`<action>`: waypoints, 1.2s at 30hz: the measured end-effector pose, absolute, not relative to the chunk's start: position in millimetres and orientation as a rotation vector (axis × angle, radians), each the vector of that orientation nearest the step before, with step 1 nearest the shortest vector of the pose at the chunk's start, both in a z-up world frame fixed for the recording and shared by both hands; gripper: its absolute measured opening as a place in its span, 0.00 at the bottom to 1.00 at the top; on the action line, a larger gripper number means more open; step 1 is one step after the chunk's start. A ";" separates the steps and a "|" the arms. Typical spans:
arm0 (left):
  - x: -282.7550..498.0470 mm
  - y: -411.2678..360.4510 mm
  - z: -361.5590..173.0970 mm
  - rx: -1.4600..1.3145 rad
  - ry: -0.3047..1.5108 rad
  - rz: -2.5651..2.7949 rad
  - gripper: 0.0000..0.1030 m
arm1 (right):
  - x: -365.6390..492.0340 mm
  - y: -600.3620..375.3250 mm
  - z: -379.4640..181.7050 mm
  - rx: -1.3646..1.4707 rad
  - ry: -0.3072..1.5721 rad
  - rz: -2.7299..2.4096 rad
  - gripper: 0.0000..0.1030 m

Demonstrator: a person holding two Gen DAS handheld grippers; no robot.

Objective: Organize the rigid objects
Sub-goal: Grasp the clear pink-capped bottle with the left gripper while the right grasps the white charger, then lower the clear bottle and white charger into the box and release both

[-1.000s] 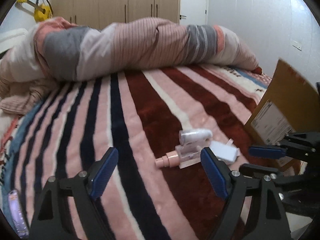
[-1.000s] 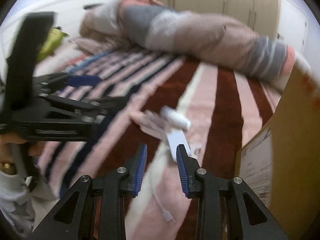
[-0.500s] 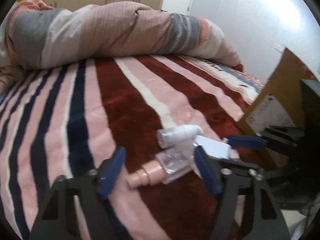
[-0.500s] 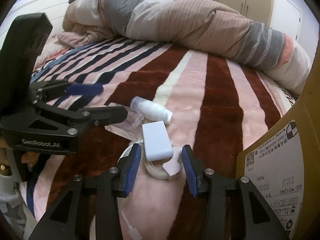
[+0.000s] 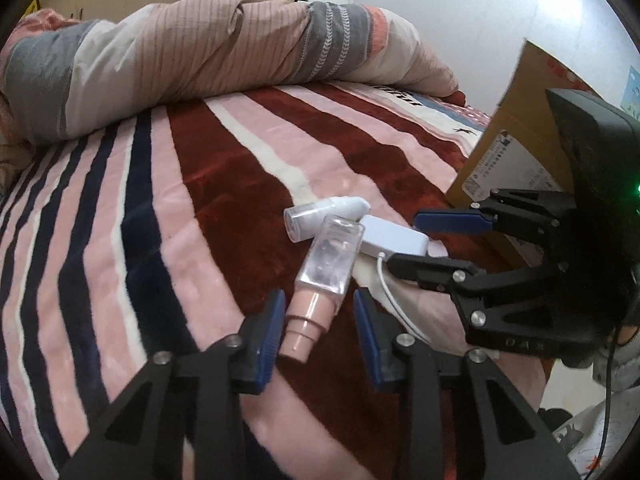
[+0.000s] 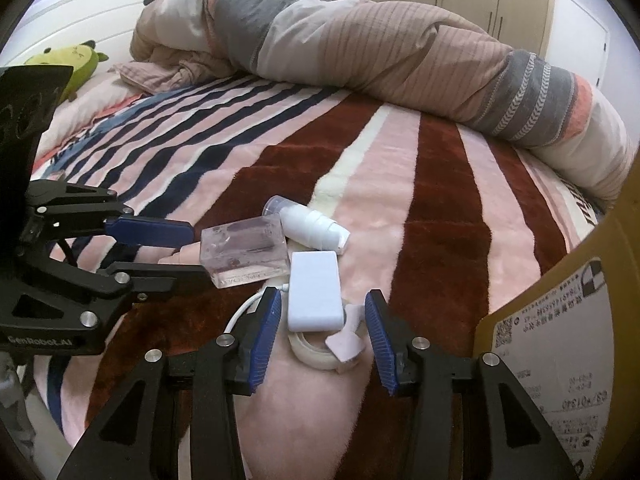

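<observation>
A clear square bottle with a pink cap (image 5: 326, 266) lies on the striped blanket. My left gripper (image 5: 318, 328) is open, its blue pads on either side of the pink cap, not touching. A white pump bottle (image 5: 324, 216) lies just behind it. A white power bank (image 6: 314, 290) with a white cable (image 5: 394, 302) lies beside them, over a tape roll (image 6: 310, 346) and a pale pink piece (image 6: 346, 344). My right gripper (image 6: 322, 328) is open, its pads flanking the power bank's near end. The clear bottle also shows in the right wrist view (image 6: 246, 250).
A brown cardboard box (image 6: 560, 332) with a shipping label stands at the right on the bed. A rolled striped duvet (image 5: 200, 56) lies across the far side. A green plush toy (image 6: 66, 66) sits by the white headboard. Wardrobes line the back wall.
Both grippers have moved in toward the pile. The left jaws have narrowed around the pink cap. The right jaws have opened wider around the power bank.
</observation>
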State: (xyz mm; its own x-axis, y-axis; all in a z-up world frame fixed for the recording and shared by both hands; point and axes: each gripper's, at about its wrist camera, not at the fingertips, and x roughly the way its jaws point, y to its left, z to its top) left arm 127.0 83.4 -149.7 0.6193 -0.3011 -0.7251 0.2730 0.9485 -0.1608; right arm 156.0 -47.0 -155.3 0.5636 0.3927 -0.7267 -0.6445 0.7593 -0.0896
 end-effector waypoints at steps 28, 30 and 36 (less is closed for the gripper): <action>97.7 104.2 -108.9 -0.050 0.755 -0.190 0.23 | 136.2 -35.0 -128.9 -0.359 0.739 0.701 0.23; 87.1 102.3 -92.6 -0.046 0.729 -0.181 0.23 | 123.1 -38.0 -111.8 -0.339 0.707 0.730 0.23; 53.6 88.2 -37.9 -0.040 0.649 -0.194 0.23 | 83.6 -54.1 -53.2 -0.300 0.582 0.790 0.23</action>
State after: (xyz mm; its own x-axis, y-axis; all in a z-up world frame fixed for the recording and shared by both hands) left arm 53.6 88.2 -37.9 0.7794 -0.1922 -0.5963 0.1673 0.9811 -0.0975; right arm 83.6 -54.1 -53.2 0.5593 0.5787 -0.5936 -0.7383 0.6733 -0.0393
